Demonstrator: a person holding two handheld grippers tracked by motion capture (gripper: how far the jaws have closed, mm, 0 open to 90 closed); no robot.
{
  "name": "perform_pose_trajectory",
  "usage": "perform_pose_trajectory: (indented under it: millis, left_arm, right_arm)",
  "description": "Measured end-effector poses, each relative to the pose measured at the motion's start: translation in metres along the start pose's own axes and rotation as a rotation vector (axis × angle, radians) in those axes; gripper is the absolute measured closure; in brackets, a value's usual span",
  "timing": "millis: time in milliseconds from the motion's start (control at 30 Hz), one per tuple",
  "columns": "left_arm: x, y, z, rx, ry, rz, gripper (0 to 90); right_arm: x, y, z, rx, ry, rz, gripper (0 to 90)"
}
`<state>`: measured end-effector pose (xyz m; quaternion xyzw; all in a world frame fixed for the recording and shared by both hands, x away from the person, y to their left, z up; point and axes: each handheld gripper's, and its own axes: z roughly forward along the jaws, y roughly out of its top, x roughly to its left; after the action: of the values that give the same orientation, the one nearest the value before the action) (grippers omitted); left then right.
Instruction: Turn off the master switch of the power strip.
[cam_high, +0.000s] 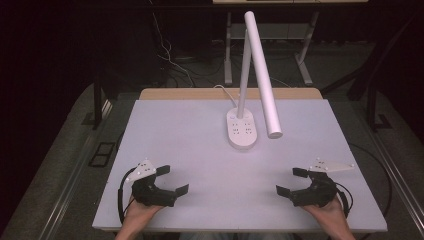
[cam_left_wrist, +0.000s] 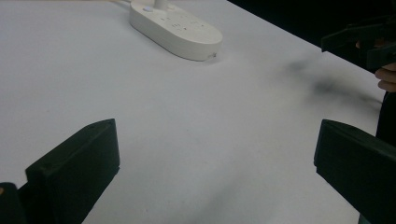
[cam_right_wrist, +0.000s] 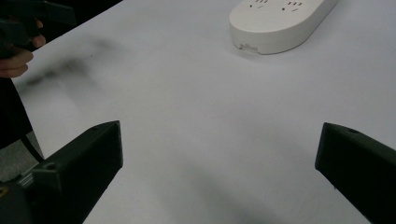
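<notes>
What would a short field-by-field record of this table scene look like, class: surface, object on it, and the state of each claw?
surface: white table top
object: white desk lamp standing on an oval base with sockets, near the table's far middle
cable: white lead running from the base over the far edge
left claw: open, holding nothing, near the front left edge
right claw: open, holding nothing, near the front right edge
contact with lamp: none
</notes>
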<state>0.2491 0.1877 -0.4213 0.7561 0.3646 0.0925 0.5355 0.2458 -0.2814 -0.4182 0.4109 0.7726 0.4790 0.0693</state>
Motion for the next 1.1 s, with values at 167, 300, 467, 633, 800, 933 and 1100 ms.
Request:
perform_pose_trajectory:
  millis: [167, 300, 467, 633, 800, 933, 1100]
  left_arm:
    - [-0.0004, -0.0004, 0.0008, 0.008, -0.002, 0.004, 0.0]
    - [-0.001, -0.0004, 0.0004, 0.013, -0.003, 0.008, 0.0]
    - [-0.0009, -0.0001, 0.0011, 0.013, -0.007, 0.003, 0.0]
    - [-0.001, -0.0005, 0.0014, 0.021, -0.004, 0.005, 0.0]
    - [-0.001, 0.0, 0.0014, 0.029, 0.001, 0.01, 0.0]
    - [-0.0013, -0.0002, 0.0027, 0.042, 0.002, 0.01, 0.0]
    - [-0.0038, 0.0004, 0.0055, 0.067, -0.003, 0.019, 0.0]
  right_arm:
    - [0.0003, -0.0003, 0.0001, 0.004, 0.0, 0.002, 0.1]
    - [0.0004, -0.0003, 0.001, 0.012, 0.002, 0.0, 0.1]
    - [0.0, -0.0003, 0.001, 0.015, -0.001, 0.0, 0.1]
    - [-0.0003, -0.0007, 0.0018, 0.024, -0.003, 0.003, 0.1]
    - [-0.0007, -0.0011, 0.0026, 0.031, 0.002, 0.001, 0.1]
    - [-0.0004, -0.0014, 0.0028, 0.037, 0.007, 0.007, 0.1]
    - [-0.0011, -0.0015, 0.0028, 0.035, 0.007, 0.004, 0.1]
